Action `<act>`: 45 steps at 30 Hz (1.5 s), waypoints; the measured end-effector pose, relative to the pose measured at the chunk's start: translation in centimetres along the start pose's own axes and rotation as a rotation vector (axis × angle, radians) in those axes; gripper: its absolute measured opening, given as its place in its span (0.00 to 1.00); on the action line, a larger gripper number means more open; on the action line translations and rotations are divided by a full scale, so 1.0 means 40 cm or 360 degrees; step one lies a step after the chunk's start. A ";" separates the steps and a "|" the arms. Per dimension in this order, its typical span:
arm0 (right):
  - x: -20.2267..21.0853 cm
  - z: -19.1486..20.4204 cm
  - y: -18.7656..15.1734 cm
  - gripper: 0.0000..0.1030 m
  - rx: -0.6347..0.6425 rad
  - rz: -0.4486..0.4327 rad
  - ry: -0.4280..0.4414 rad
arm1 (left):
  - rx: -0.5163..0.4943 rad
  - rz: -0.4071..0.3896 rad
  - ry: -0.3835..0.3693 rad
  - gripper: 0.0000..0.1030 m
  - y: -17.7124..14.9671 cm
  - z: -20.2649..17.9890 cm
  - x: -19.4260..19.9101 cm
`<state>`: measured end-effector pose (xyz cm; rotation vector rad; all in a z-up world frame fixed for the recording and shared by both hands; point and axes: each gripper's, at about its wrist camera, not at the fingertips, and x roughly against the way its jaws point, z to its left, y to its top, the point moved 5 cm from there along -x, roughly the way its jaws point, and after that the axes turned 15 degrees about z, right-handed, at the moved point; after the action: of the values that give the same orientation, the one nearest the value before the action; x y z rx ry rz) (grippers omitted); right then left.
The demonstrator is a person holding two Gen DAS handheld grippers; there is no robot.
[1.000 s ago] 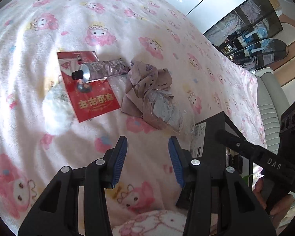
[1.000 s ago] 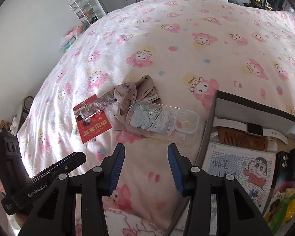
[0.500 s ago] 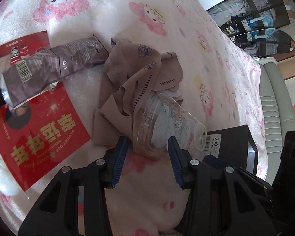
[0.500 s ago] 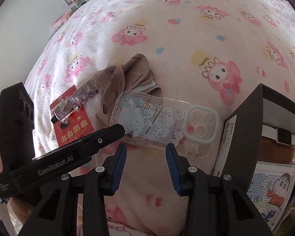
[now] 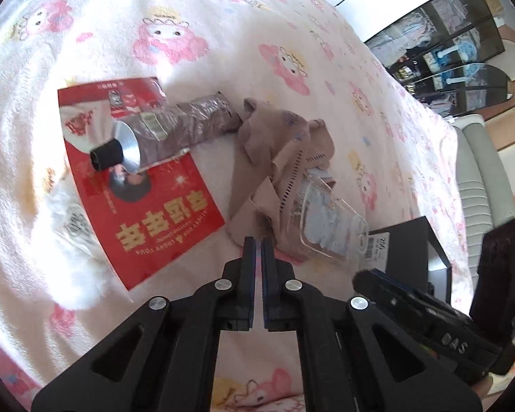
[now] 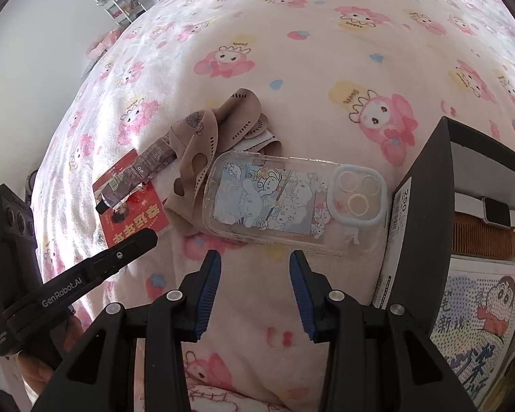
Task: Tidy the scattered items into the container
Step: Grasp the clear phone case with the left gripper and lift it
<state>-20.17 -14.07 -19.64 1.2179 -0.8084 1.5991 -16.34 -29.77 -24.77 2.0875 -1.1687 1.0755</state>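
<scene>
The clear phone case (image 6: 292, 202) lies flat on the bed (image 6: 292, 51), touching the black container (image 6: 425, 185) at its camera end and overlapping the beige fabric piece (image 6: 206, 137) at the other. I judge it light, stiff and slippery, with a thin springy wall; the long near edge facing my right tongs (image 6: 254, 271) looks the safest hold. Those tongs are spread, nothing between them, just short of that edge. My left tongs (image 5: 258, 242) are pressed together at the lower corner of the fabric; whether any cloth is caught I cannot tell. The fabric looks soft and limp and should bunch on lifting. Beyond it a crumpled metal tube (image 5: 168, 130) with a black cap rests on a red packet (image 5: 144, 202) bearing gold Chinese characters. Legible writing: "GenRobot.AI" on the left tool, "250" on the container's white label (image 6: 400, 213), "Sweet" on the bedspread print.
</scene>
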 end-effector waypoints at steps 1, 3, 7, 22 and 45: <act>0.003 0.000 -0.006 0.36 -0.0010 -0.0003 0.0008 | -0.0025 0.0012 -0.0038 0.08 0.006 -0.012 -0.002; 0.011 -0.001 -0.018 0.36 -0.0019 -0.0015 0.0029 | -0.0085 0.0058 -0.0130 0.20 0.020 -0.041 -0.024; 0.026 0.002 -0.023 0.36 -0.0004 -0.0046 0.0024 | -0.0156 0.0163 -0.0069 0.25 0.049 -0.090 -0.086; 0.068 -0.020 -0.013 0.37 -0.0019 -0.0119 0.0073 | -0.0005 0.0166 -0.0093 0.18 0.068 -0.067 -0.112; -0.088 0.050 0.012 0.43 0.0158 0.0140 -0.0177 | 0.0254 -0.0100 0.0086 0.38 -0.151 0.135 0.059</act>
<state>-19.71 -17.05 -22.41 1.3685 -0.8715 1.6710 -8.28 -31.83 -26.14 2.1854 -1.0136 1.2230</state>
